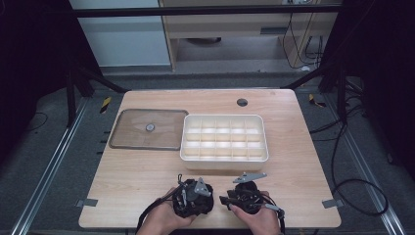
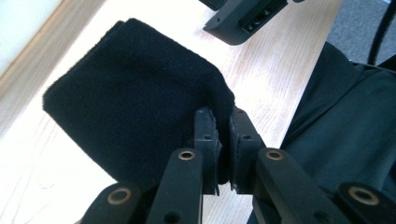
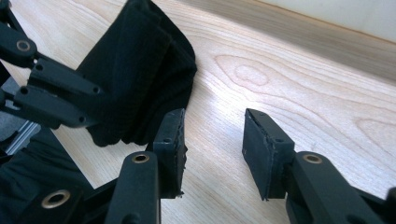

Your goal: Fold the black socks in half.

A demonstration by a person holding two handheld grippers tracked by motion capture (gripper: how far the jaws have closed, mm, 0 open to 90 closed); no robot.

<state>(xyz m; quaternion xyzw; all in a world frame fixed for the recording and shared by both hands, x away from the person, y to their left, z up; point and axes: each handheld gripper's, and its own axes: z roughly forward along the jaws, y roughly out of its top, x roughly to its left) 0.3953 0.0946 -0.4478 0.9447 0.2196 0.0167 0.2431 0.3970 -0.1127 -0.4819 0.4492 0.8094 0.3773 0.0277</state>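
A folded black knit cloth (image 2: pixel 135 98) lies just above the wooden table (image 1: pixel 147 171) near its front edge. My left gripper (image 2: pixel 221 114) is shut on the cloth's right-hand corner, and the fabric is pinched between the pads. In the high view this gripper (image 1: pixel 208 198) sits in a hand at the front middle. My right gripper (image 3: pixel 212 123) stands open over bare wood, with nothing between its pads. Its left pad is right beside the cloth (image 3: pixel 140 79). In the high view the right gripper (image 1: pixel 226 199) faces the left one closely.
A white tray (image 1: pixel 224 161) with several empty compartments stands mid-table, just beyond the grippers. A clear flat lid (image 1: pixel 132 129) with a round knob lies to its left. A small round hole (image 1: pixel 242 102) is at the far edge. Dark clothing (image 2: pixel 345 121) hangs at the near edge.
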